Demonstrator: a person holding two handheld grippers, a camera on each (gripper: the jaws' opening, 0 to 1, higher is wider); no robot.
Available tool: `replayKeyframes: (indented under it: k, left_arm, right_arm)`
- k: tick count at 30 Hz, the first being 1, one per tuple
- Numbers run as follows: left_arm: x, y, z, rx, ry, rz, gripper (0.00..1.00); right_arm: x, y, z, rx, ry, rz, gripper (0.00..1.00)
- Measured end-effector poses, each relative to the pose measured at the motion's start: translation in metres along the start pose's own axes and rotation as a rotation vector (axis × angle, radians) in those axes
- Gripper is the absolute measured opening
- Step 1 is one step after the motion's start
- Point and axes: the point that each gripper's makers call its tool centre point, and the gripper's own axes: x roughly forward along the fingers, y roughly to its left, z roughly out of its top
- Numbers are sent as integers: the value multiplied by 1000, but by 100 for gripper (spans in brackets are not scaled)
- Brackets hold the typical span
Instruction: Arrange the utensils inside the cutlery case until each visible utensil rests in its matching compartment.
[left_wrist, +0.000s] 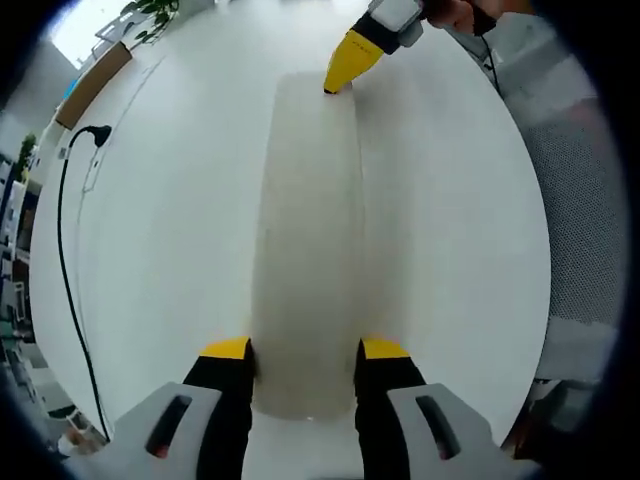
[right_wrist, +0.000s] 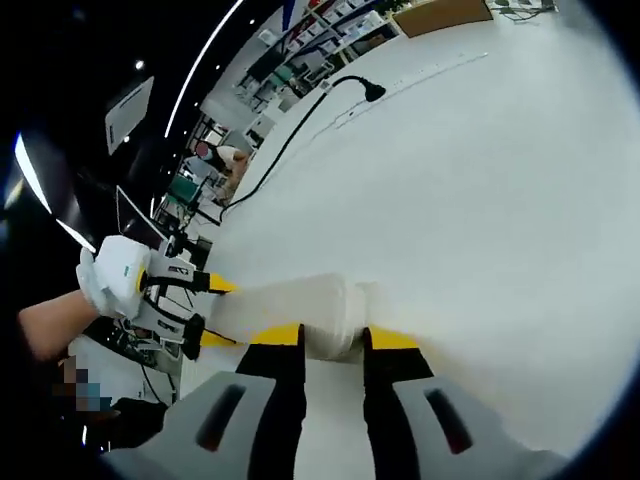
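In the left gripper view, nearest me, my left gripper has its yellow-tipped jaws set on either side of the near end of the cutlery case, touching its long walls; I judge them clamped on it. The case is a long, pale, frosted box lying flat on the white table, running straight away from me. At its far end the right gripper comes in from the upper right, one yellow tip on the end of the case. A black cable lies well apart to the left.

In the right gripper view, my own jaws again come first: the right gripper grips the near end of the case, and the left gripper holds the other end, with a gloved hand behind it. The case looks translucent and closed; I cannot see any utensils or compartments through it.

My worry is the two-ended hold. If I pull the ends unevenly, the smooth plastic could slip from one pair of jaws, or the case could twist and spill whatever it holds. Squeezing too hard could bow the thin walls. I also cannot tell which face is the lid, so opening it blind is a risk.
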Motion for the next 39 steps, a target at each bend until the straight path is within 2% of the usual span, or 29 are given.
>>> replayKeyframes:
  k: [1,2,3,5,6,8,9,10,11,12,14,19,21,23,25,26,28,29,30,31,33,34,35,36,37,38,39]
  left_arm:
    - [0,0,0,0,0,4,40]
    - [0,0,0,-2,1,6,40]
    - [0,0,-1,-2,1,8,40]
    - [0,0,0,-1,5,13,40]
    - [1,0,-1,8,2,20,40]
    - [0,-6,-1,0,3,9,40]
    - [0,-9,-1,3,2,11,40]
    - [0,-10,0,1,-1,13,41]
    - [0,-12,0,4,-15,10,41]
    - [0,-15,1,4,-23,7,41]
    - [1,-20,4,-9,-35,-1,42]
    - [1,-38,8,-74,-97,-33,42]
    - [2,-41,8,-143,-146,-46,43]
    - [2,-44,0,-303,-166,-42,46]
    - [1,-46,-3,-349,-199,-42,48]
    - [-2,-45,-4,-386,-237,-24,51]
    - [-3,-44,-9,-452,-262,-30,53]
    - [-6,-45,-17,-543,-252,-40,52]
    - [-8,-45,-19,-581,-266,-41,52]
    - [-14,-46,-19,-639,-304,-37,52]
    - [-26,-47,-22,-725,-344,-29,52]
    - [-31,-47,-23,-786,-368,-28,49]
    - [-34,-51,-28,-937,-366,-43,46]
    - [-35,-51,-31,-1045,-368,-49,45]
    - [-36,-51,-29,-1122,-422,-79,46]
    - [-36,-55,-30,-1149,-429,-97,46]
    - [-35,-56,-35,-1214,-429,-106,45]
  right_arm:
    - [1,1,0,-36,-13,-5,18]
    - [2,0,0,29,-26,-15,18]
    - [5,-1,2,54,-22,-9,19]
    - [3,5,3,11,-15,-13,19]
    - [2,9,-1,74,26,11,19]
    - [2,2,1,57,12,17,20]
    - [2,-1,0,88,16,23,20]
    - [-1,-4,-2,80,8,33,20]
    - [-3,-6,-4,97,11,36,20]
    - [-6,-4,-9,158,29,43,20]
    - [-10,-6,-11,118,9,33,20]
    - [-20,-5,-23,129,22,22,20]
    - [-22,-4,-26,134,22,29,20]
    - [-22,-2,-27,113,22,38,21]
    - [-23,-2,-27,134,27,32,21]
    - [-23,-2,-28,138,30,30,21]
    - [-23,-1,-28,135,32,24,21]
    - [-23,-1,-28,133,34,23,21]
    - [-23,-1,-28,133,36,24,21]
    - [-23,-2,-28,134,41,23,21]
    - [-24,0,-29,126,45,20,22]
    - [-25,-1,-29,122,52,19,22]
    - [-25,-1,-30,121,54,20,22]
    - [-26,1,-31,123,53,20,22]
    - [-27,2,-33,138,52,19,22]
    - [-27,2,-33,139,52,19,22]
    - [-27,1,-32,136,53,22,22]
